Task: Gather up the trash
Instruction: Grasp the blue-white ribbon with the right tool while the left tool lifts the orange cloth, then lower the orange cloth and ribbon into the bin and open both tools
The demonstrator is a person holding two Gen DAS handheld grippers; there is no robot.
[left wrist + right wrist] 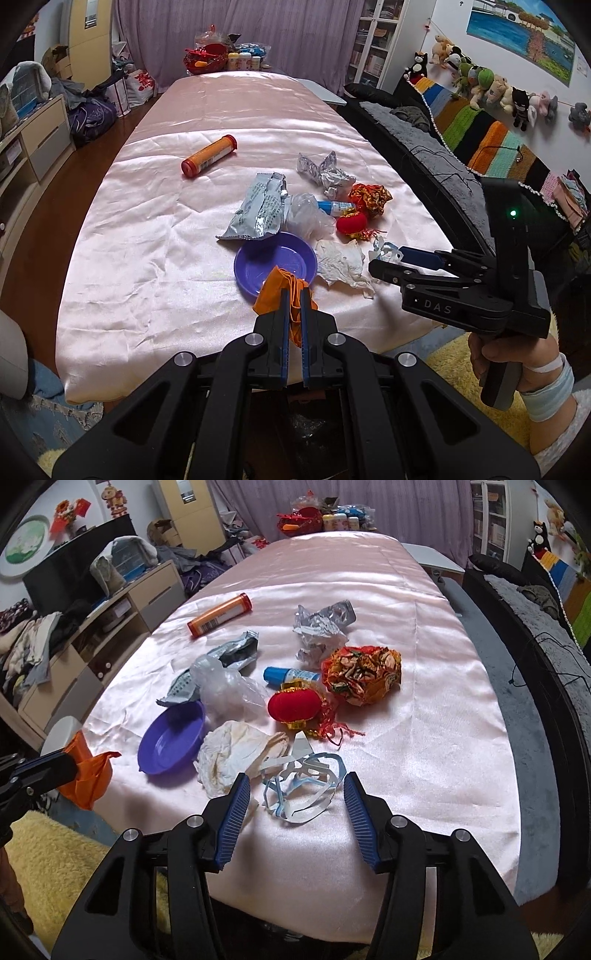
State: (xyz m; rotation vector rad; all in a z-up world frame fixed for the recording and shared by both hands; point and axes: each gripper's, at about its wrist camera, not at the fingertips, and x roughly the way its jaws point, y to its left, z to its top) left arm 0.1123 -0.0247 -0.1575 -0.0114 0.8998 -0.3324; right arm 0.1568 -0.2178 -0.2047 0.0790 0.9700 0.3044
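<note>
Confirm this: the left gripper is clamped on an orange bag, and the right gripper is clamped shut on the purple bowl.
Not quite. The right gripper is open, holding nothing, poised over a tangle of pale blue plastic strips; the purple bowl lies untouched. The right wrist view shows this. The left gripper is indeed clamped on the orange bag.

L gripper (pixel 294 295) points fwd and down, jaws clamped tight on an orange bag (pixel 284 291), blue pads pressing it from both sides. R gripper (pixel 295 786) also angled down, jaws spread apart, nothing pinched btwn them. R hand (pixel 496 360) wraps the handle from below, wrist banded w/ a light strap, seen in L wrist view.
</note>
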